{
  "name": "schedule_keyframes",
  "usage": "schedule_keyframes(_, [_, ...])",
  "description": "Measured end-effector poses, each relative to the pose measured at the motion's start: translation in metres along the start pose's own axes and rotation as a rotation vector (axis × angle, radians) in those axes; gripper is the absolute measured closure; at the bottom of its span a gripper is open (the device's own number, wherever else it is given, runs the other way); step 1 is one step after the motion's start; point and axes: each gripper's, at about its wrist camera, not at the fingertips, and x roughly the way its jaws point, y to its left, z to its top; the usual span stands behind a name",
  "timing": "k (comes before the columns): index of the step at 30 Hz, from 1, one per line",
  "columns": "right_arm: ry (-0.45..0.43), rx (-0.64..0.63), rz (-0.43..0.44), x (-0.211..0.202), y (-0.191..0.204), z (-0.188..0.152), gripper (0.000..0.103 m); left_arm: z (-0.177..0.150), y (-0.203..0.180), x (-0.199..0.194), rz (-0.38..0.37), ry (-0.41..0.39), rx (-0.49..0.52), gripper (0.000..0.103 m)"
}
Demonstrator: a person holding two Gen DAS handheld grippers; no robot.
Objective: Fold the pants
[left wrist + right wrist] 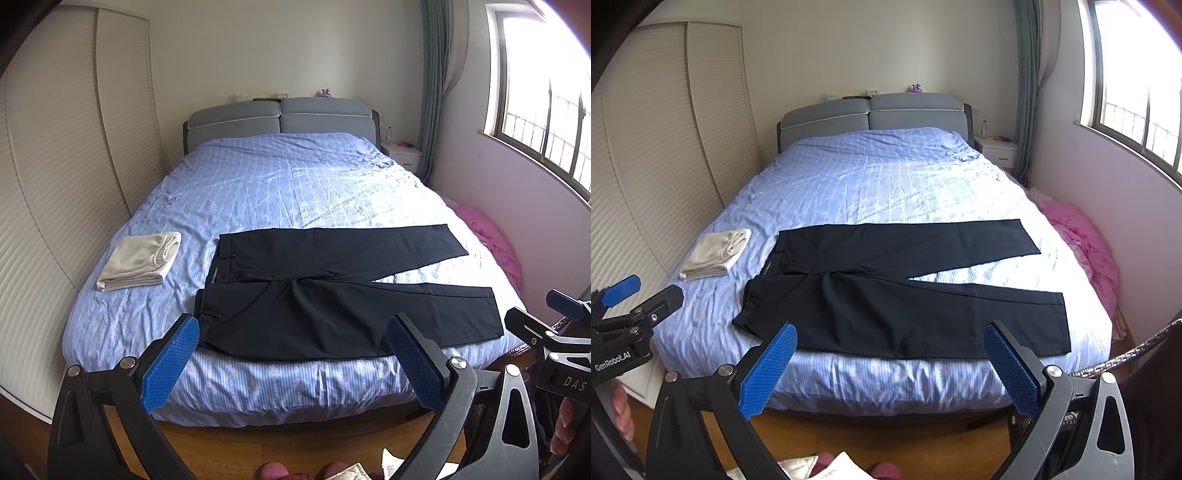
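- Black pants (332, 291) lying flat, legs spread, near the foot edge of the blue-sheeted bed (280, 184); folded beige cloth (140, 260) lying beside.
- Left gripper (293, 363) and right gripper (892, 369) hovering wide apart, gripping nothing.
- Louvered wardrobe (55, 184) standing left, window (546, 103) letting in light at right.

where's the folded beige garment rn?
The folded beige garment lies on the bed's left side in both wrist views, just left of the dark pants' waistband and apart from it, toward the louvered wardrobe.
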Motion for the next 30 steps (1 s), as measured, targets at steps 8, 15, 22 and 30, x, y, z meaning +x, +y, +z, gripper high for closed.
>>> schedule_keyframes(8, [-0.005, -0.004, 0.004, -0.0017, -0.0005, 0.0001, 0.001, -0.0004, -0.0025, -0.0025, 0.004, -0.013, 0.012, 0.0])
schedule_keyframes(15, [-0.007, -0.004, 0.002, -0.0023, 0.0001, 0.0007, 0.001, 0.0003, -0.0027, -0.0045, 0.01, -0.024, 0.013, 0.0])
schedule_keyframes(22, [-0.012, -0.002, 0.003, -0.0035, 0.0004, 0.0024, 0.001, 0.0009, -0.0023, -0.0053, 0.01, -0.031, 0.008, 0.0])
schedule_keyframes(30, [-0.012, -0.004, 0.004, -0.0036, 0.0, 0.0015, 0.001, 0.0029, -0.0006, -0.007, 0.013, -0.037, 0.008, 0.0])
